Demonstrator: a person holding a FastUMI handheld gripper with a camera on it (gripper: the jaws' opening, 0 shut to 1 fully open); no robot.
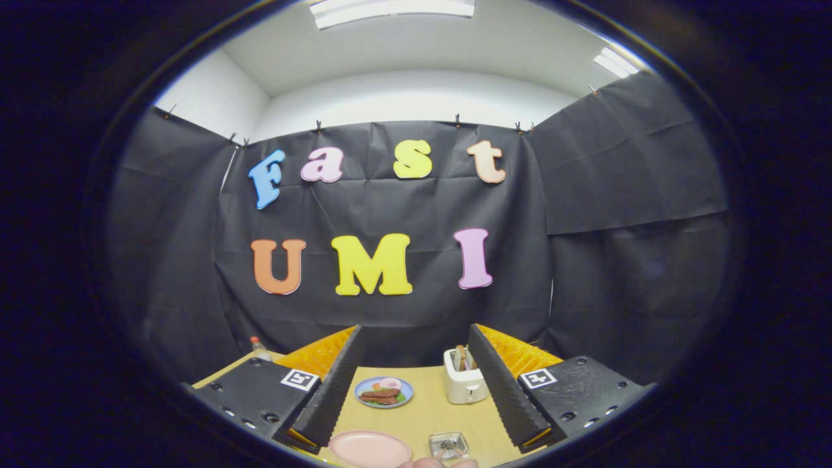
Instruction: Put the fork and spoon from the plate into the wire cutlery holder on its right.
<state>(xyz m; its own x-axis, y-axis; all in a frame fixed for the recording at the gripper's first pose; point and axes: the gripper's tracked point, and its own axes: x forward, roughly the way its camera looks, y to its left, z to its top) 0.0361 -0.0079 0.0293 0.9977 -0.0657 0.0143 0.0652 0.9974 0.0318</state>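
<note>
Here the gripper [416, 390] is held high and roughly level over the wooden table [422, 409], looking toward the booth's back wall, its two fingers [331, 396] spread wide apart with nothing between the pads. Neither finger touches anything; they frame the tabletop from either side.

Low in the gap between the fingers, closest to the tool, lies a pink plate [369, 448], slightly toward the left finger. I cannot make out a fork or spoon on it from this angle (the plate's surface looks bare, but it is small and partly cut off). Just to its right, also between the fingers, sits a small clear-looking square holder [448, 445] with something metallic inside; whether this is the wire cutlery holder I cannot tell for sure. A bit of a fingertip [429, 463] shows at the very bottom, just below the plate and holder.

Farther ahead, beyond the pink plate, a blue plate [383, 392] carries toy food, near the left finger's inner edge. A cream toaster [465, 380] with slices in it stands just beside the right finger's inner edge, partly hidden by it. Outside the left finger, a small bottle [259, 348] with a red cap stands at the table's far corner.
</note>
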